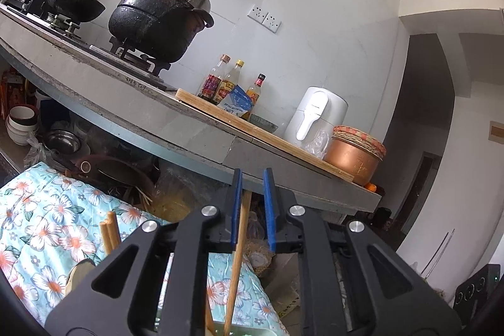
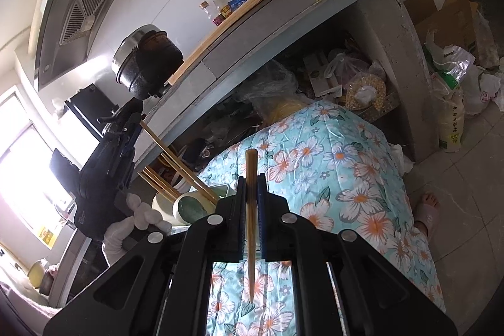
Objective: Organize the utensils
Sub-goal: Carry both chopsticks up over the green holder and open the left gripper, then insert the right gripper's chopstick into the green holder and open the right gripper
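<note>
Left gripper [image 1: 253, 203]: matte black frame with two triangular cut-outs in its arms and four round silver screw heads along the linkage. Blue pads line the inner face of each thin finger [image 1: 269, 207]. Right gripper [image 2: 252, 210]: same build, black body, silver screws, blue inner strips. Over on the left of the right wrist view, a white knitted glove [image 2: 138, 218] covers the hand, with faint lettering on the black housing beside it.
</note>
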The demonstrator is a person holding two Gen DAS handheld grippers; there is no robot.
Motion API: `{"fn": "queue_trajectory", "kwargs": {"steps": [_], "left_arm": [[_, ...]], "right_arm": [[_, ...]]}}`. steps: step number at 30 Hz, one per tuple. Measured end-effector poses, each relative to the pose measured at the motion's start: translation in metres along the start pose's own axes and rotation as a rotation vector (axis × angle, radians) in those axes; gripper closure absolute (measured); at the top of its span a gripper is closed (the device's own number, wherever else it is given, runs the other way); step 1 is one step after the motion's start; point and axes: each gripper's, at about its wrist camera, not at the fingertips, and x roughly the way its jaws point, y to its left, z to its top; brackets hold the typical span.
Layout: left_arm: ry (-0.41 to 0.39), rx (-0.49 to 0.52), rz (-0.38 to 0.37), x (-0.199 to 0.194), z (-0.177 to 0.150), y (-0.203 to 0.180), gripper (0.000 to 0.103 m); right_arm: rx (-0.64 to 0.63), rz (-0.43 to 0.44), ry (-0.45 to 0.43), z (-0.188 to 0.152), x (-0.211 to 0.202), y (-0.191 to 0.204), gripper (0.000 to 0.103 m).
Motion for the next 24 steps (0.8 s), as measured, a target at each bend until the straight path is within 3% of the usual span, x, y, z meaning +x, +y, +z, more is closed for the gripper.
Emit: {"fn": "queue_trajectory", "kwargs": {"steps": [8,13,19,24], "left_arm": [[0.049,0.054,-0.054,-0.036,0.006,0.004,0.063],[0.108,0.134,-0.095,-0.064,0.007,0.006,0.041],[0.212,0.222,-0.080,-0.095,-0.006,0.028,0.035],[0.332,0.243,-0.030,-0.108,-0.028,0.049,0.035]], "right_arm": [[-0.111,-0.037,-0.101,0.018,-0.030,0.033,0.096],[-0.198,-0.039,-0.186,0.041,-0.056,0.063,0.096],[-0.291,-0.003,-0.259,0.072,-0.066,0.100,0.096],[-0.321,0.032,-0.242,0.090,-0.041,0.120,0.096]]}}
